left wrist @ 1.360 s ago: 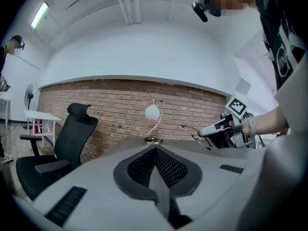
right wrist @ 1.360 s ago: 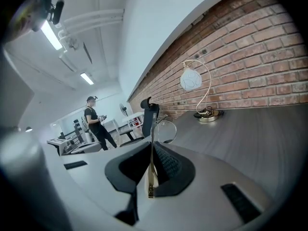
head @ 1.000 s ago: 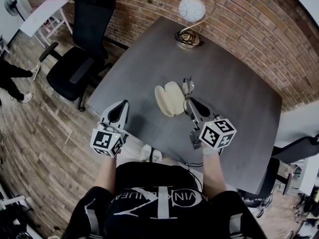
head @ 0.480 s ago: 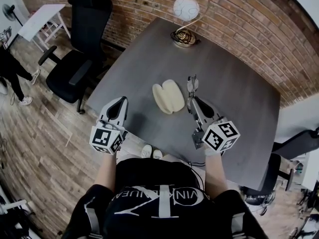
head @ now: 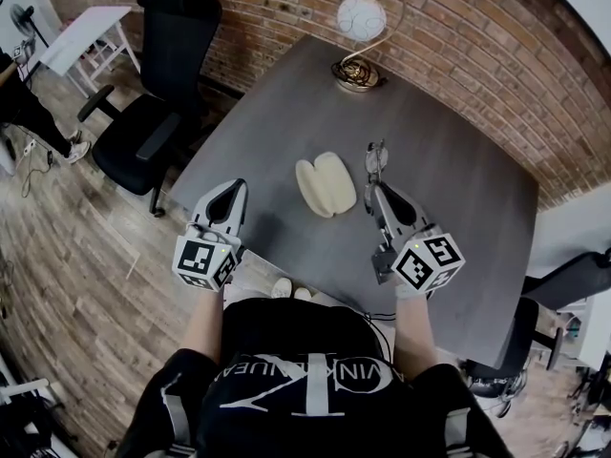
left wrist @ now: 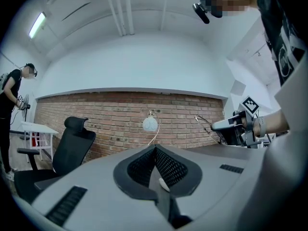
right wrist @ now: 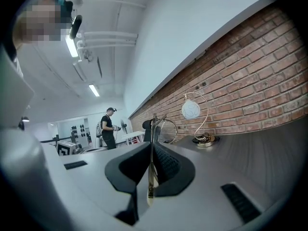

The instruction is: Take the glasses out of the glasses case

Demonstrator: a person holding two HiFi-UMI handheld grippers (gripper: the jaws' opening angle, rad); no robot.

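Now the right gripper clamps the glasses between its jaws.

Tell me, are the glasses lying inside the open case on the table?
No, the glasses are clamped in the right gripper, off to the side of the open case.

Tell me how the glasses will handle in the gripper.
Probably light: the glasses look thin and wiry. Likely to pivot or slip, since the right gripper pinches just one slim temple arm. Probably fragile; a hard squeeze could bend it.
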